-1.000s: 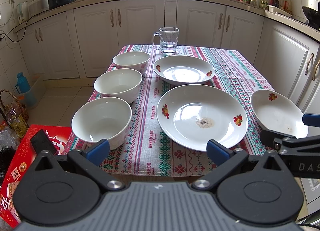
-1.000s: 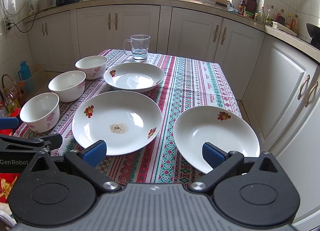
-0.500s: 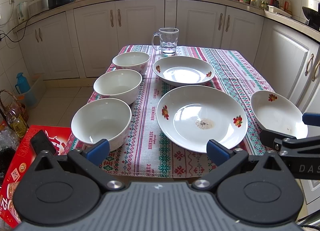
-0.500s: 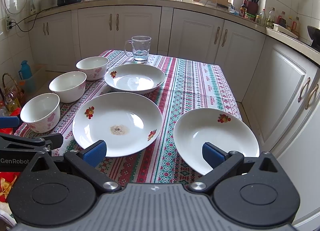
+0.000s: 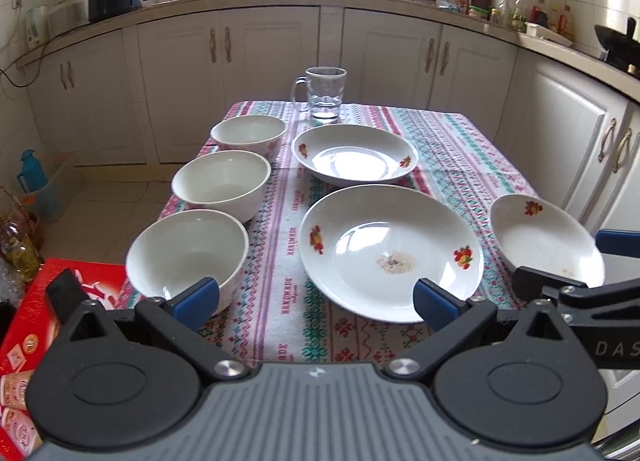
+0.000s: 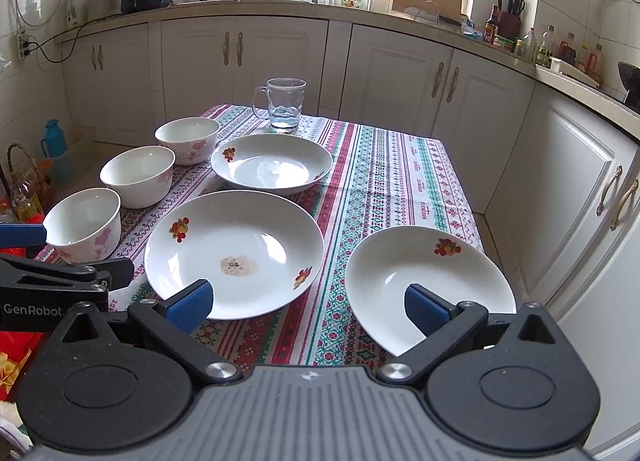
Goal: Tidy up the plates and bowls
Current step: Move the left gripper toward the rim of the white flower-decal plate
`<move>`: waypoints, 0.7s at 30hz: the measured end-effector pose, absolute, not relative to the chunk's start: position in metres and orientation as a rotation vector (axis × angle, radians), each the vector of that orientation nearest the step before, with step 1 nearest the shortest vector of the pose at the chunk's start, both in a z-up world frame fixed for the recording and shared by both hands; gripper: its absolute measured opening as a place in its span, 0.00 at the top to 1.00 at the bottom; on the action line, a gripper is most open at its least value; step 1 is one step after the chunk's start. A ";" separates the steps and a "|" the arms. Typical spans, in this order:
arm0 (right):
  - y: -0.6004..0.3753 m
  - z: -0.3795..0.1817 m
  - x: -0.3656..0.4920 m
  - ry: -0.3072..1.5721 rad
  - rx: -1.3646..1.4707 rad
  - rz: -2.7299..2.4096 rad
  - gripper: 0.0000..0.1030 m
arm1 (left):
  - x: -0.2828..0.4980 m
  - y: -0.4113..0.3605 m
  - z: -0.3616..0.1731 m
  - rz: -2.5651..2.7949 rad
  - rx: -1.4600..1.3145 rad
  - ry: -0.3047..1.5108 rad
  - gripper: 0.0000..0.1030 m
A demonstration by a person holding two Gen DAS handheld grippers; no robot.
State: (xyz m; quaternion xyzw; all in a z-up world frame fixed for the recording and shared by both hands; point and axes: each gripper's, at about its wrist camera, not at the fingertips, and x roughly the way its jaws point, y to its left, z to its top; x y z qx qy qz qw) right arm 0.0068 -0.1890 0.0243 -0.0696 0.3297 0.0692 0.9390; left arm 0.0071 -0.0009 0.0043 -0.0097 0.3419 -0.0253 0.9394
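Three white bowls line the table's left edge: near bowl (image 5: 188, 253), middle bowl (image 5: 222, 183), far bowl (image 5: 248, 133). A large white fruit-print plate (image 5: 390, 251) with a crumb stain lies at the centre front, a smaller deep plate (image 5: 354, 153) behind it, and a third deep plate (image 6: 428, 285) at the front right corner. My left gripper (image 5: 316, 301) hangs open before the table's front edge, between the near bowl and the large plate. My right gripper (image 6: 306, 307) is open too, low between the large plate (image 6: 234, 251) and the right plate, holding nothing.
A glass mug (image 5: 324, 93) stands at the table's far end on the patterned cloth (image 6: 392, 165). White kitchen cabinets (image 6: 400, 73) surround the table. A red box (image 5: 24, 325) and bottles (image 5: 18, 249) sit on the floor at left.
Both grippers have crept slightly forward and lifted a little toward the table. Nothing on the table moved.
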 end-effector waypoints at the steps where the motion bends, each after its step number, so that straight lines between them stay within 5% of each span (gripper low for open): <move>1: -0.190 0.024 0.007 0.671 -0.139 0.141 0.00 | 0.008 -0.001 0.005 -0.062 -0.018 0.696 0.01; 21: -0.269 0.023 0.014 0.608 -0.199 0.056 0.00 | 0.049 -0.014 0.015 -0.233 0.004 0.670 0.01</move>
